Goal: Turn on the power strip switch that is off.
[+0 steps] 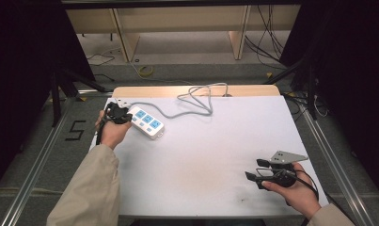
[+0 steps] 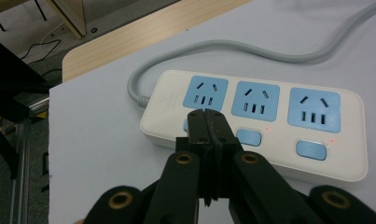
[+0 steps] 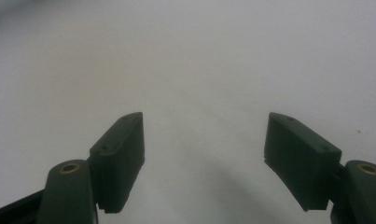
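Note:
A white power strip with three blue sockets lies at the table's back left, and its grey cable loops toward the far edge. My left gripper sits at the strip's left end. In the left gripper view its jaws are shut together with nothing between them, and the gripper covers most of the leftmost blue switch on the power strip. Whether it touches the switch I cannot tell. The other two switches are uncovered. My right gripper rests open at the front right, over bare white table.
The white table has a wooden strip along its far edge. Metal rails run down both sides. Behind it stand a wooden shelf frame and loose cables on the floor. Black stands flank the table.

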